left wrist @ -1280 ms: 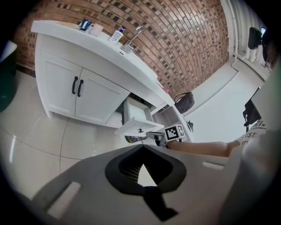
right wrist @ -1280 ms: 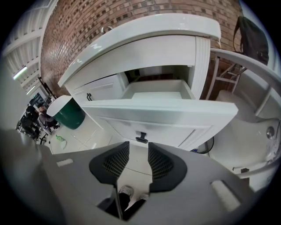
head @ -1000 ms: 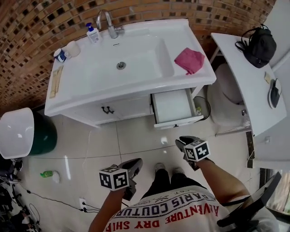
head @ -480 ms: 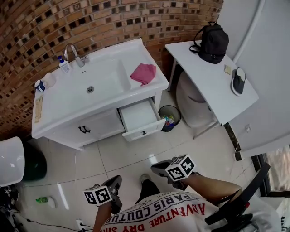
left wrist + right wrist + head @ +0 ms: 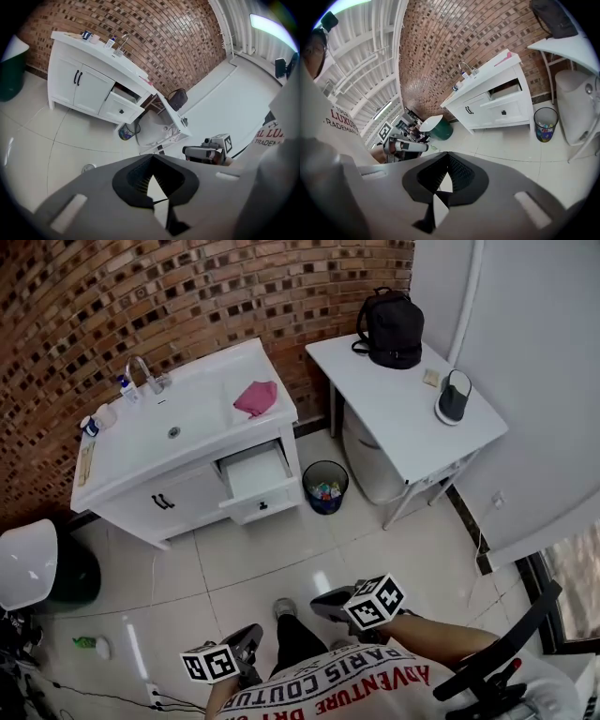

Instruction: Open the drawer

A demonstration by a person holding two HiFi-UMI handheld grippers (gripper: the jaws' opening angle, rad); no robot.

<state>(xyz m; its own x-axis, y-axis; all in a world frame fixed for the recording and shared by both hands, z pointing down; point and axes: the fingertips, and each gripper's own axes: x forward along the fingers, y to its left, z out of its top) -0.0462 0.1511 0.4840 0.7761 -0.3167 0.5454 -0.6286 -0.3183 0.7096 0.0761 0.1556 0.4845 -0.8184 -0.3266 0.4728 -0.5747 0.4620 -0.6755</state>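
Observation:
The white vanity (image 5: 141, 486) stands against the brick wall, and its right-hand drawer (image 5: 253, 474) is pulled out, with the inside showing bare white. The same drawer (image 5: 123, 105) appears far off in the left gripper view, and again as the drawer (image 5: 506, 104) in the right gripper view. My left gripper (image 5: 251, 638) and right gripper (image 5: 323, 601) hover low over the tiled floor near the person's feet, well away from the vanity. Both are shut with nothing between the fingers: left gripper (image 5: 151, 155), right gripper (image 5: 447, 153).
A pink cloth (image 5: 255, 397) lies on the sink top beside the basin. A small waste bin (image 5: 325, 486) stands right of the drawer. The white table (image 5: 412, 409) carries a black backpack (image 5: 392, 326). A white-lidded green bin (image 5: 37, 568) sits at the left.
The person has backed away from the vanity, which now looks smaller and farther off. Both grippers drew back with the person. The drawer stays pulled out.

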